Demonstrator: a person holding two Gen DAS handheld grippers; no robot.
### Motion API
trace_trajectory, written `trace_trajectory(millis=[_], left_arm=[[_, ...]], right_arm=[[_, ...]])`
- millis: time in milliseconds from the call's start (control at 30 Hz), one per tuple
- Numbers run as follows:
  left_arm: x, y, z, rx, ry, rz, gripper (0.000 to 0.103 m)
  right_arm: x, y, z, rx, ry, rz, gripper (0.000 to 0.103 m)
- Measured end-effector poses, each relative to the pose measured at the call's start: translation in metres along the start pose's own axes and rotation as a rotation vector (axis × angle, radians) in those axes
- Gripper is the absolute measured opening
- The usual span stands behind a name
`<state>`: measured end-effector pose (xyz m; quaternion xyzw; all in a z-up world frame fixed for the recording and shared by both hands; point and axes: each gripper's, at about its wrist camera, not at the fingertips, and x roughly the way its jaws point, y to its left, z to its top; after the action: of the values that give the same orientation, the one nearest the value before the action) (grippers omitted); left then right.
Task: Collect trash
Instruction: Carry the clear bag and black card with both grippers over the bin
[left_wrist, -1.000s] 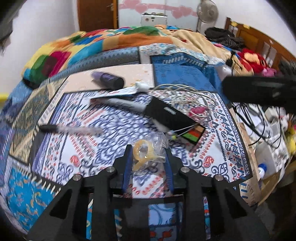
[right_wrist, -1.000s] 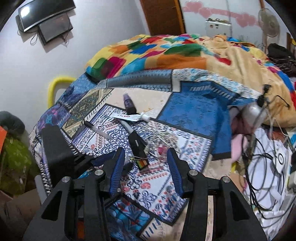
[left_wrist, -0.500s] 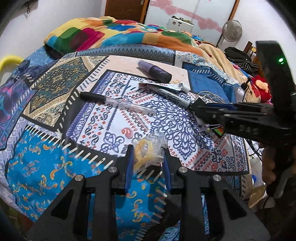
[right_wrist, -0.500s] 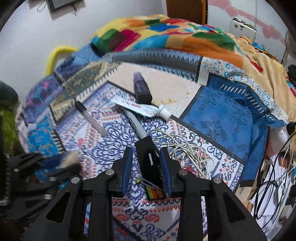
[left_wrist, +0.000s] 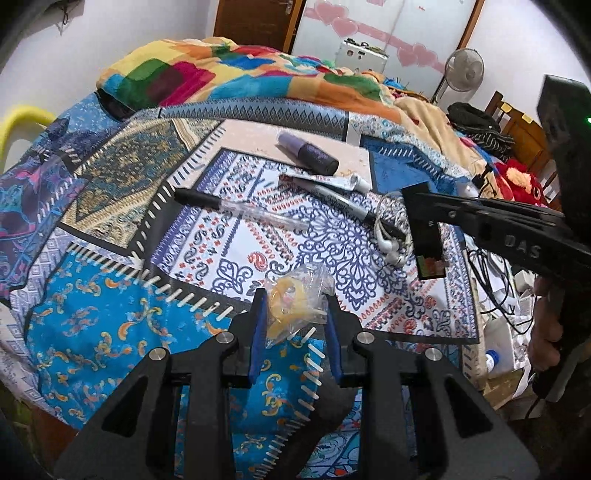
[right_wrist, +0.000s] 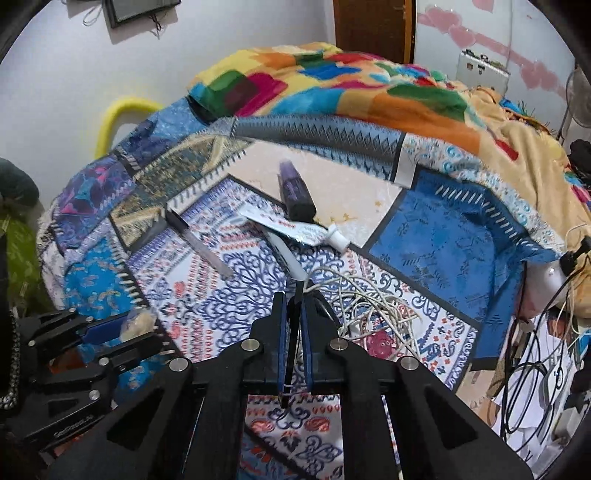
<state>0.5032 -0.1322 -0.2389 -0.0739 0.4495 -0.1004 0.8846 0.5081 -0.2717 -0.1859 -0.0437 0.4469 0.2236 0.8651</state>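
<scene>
Fingers of our left gripper (left_wrist: 293, 319) pinch a crumpled plastic wrapper (left_wrist: 295, 302) at six o'clock; it could slip free. Toward three o'clock, our right gripper (right_wrist: 294, 332), jaws just closed, clamps the black box (left_wrist: 424, 236) edge-on; tangled earphone cable (right_wrist: 369, 306) might drag along.

Your left gripper (left_wrist: 293, 315) pinches a load, tilted downward. Your right gripper (right_wrist: 294, 328) has just been closing; its jaws now clamp something thin.
</scene>
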Motion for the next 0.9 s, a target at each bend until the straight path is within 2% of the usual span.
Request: trace_trajectory(millis=[333, 567, 900], left_arm=[[-0.061, -0.001, 0.012, -0.010, -0.084, -0.006, 0.028], [-0.115, 0.001, 0.012, -0.009, -0.153, 0.008, 0.028], [-0.212, 0.010, -0.012, 0.010, -0.257, 0.048, 0.028]], right_arm=[[-0.062, 0.013, 0.025, 0.017, -0.142, -0.012, 0.007], [-0.100, 0.036, 0.030, -0.008, -0.194, -0.025, 0.007], [-0.157, 0.083, 0.021, -0.028, -0.262, -0.003, 0.007]])
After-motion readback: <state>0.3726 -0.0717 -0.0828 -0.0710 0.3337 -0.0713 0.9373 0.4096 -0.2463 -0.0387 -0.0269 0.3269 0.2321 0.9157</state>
